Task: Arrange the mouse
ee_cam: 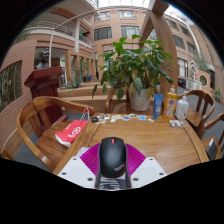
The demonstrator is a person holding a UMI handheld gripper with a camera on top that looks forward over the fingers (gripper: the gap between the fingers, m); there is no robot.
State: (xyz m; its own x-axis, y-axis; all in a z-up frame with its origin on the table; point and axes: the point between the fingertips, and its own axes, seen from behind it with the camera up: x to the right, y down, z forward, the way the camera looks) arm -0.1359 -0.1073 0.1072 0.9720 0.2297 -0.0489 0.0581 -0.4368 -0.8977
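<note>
1. We see the black mouse between the gripper fingers, near edge of the wooden table, over a pink mat.
2. The fingers look clenched on its flanks.
3. We judge it light, rigid and smooth; holding mid-body on the flanks is safest.

The near end of the mouse was cut off by the housing, and the tongs' fingertips could not be made out, so their grip stayed unclear. Small items along the far edge of the worktop were too tiny to identify. The bottle label was unreadable.
</note>
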